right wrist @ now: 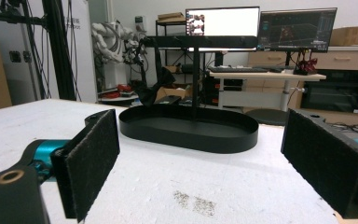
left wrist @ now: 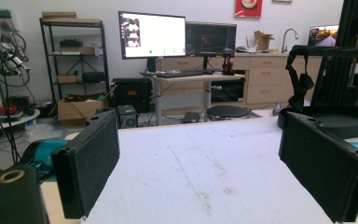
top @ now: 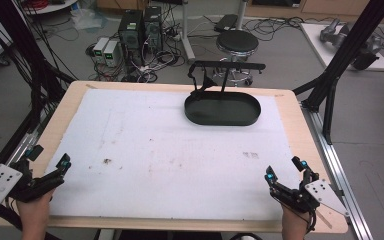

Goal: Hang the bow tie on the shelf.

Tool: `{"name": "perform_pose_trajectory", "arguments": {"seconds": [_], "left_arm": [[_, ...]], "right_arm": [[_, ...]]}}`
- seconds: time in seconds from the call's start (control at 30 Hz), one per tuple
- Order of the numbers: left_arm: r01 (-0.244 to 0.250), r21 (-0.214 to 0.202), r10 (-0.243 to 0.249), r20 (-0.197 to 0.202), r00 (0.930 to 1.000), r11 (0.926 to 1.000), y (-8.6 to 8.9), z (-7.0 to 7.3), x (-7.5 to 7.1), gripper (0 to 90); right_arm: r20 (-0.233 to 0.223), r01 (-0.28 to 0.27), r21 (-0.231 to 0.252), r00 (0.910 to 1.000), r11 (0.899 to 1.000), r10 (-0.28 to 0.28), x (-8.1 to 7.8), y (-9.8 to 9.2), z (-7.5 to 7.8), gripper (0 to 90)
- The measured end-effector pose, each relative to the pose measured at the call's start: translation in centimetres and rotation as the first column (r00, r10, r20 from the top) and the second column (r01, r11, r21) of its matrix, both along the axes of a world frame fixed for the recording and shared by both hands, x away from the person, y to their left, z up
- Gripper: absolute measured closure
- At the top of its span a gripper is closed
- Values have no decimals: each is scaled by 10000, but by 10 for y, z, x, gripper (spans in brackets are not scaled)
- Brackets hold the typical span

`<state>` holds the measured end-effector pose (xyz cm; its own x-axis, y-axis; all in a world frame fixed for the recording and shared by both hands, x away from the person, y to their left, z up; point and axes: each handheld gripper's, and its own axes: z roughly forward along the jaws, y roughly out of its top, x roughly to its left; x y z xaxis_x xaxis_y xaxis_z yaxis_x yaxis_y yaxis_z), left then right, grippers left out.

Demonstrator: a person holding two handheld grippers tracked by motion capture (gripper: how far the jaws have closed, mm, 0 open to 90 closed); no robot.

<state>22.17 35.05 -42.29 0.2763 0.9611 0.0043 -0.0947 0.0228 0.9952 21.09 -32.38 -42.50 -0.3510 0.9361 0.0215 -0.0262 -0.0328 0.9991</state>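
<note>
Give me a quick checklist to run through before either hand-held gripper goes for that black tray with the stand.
1. Left hand-held gripper open, nothing between its jaws: ok.
2. Right hand-held gripper open, nothing between its jaws: ok.
3. Black oval tray flat on the white mat, toward the far right: ok.
4. Upright stand with crossbar rises from the tray, something dark hanging at its left end: ok.
5. Tray holds anything loose: cannot tell; what shows of its floor looks bare.
6. Mat between both grippers and tray free of obstacles, just faint stains: ok.
</note>
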Motion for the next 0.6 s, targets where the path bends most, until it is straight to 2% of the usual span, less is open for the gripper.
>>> {"name": "perform_pose_trajectory", "arguments": {"seconds": [0.6], "left_arm": [[105, 189, -104, -75, 9999, 9998, -4, 0, -2, 127]], "right_arm": [[46, -60, 105, 10000, 9999, 60, -3, -1, 1, 105]]}}
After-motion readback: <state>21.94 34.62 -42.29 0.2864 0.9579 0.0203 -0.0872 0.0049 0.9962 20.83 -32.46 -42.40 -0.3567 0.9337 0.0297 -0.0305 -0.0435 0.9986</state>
